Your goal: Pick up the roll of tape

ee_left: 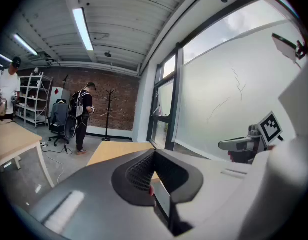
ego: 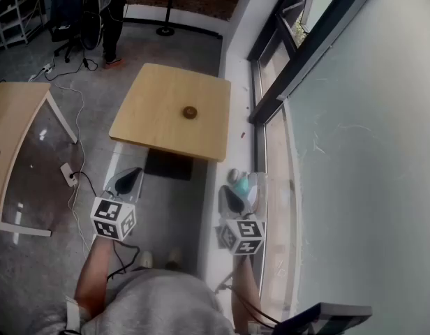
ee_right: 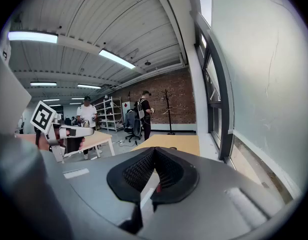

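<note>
Tape roll [ego: 190, 112] on square wooden table [ego: 159, 89]

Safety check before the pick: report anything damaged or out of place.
The frosted glass window pane shows thin crack-like lines. A white power strip with its cable lies loose on the grey floor. The small brown roll of tape lies flat on the wooden table.

No words, labels, brands or numbers can be read in any view.

Head view: high, steeply down over left gripper [ego: 130, 179], right gripper [ego: 233, 198]; wooden table [ego: 159, 117] far ahead. Gripper views: low, near level, facing same table; all three share it.
</note>
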Demonstrator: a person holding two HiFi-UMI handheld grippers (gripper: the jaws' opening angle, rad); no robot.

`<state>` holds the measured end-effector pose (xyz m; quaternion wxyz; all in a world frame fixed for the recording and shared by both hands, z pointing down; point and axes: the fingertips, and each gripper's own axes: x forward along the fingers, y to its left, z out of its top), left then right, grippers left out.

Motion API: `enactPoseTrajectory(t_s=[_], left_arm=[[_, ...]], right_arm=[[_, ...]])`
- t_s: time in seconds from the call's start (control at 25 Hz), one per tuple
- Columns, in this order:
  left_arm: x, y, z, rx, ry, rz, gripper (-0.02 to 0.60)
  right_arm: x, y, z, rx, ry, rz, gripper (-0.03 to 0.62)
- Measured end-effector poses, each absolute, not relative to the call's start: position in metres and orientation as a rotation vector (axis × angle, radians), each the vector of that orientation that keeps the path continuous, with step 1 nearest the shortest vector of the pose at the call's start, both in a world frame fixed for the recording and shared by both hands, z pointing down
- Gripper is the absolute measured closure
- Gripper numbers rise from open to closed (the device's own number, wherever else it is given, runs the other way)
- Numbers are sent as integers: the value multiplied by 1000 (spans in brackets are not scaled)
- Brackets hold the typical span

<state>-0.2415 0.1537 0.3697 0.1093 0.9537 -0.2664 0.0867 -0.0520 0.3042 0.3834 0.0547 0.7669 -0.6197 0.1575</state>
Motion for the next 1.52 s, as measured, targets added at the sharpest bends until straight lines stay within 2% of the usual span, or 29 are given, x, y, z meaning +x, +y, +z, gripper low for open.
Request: enactPoseTrajectory(t_s=[1.16,1.52], left_arm=[[-187,185,373,2796,-863,223,581],[-132,155,383,2830,-827,250,581]], right_arm=[[11,319,392,2315,-2017,536,579],[46,282,402,2296,-2033,536,579]])
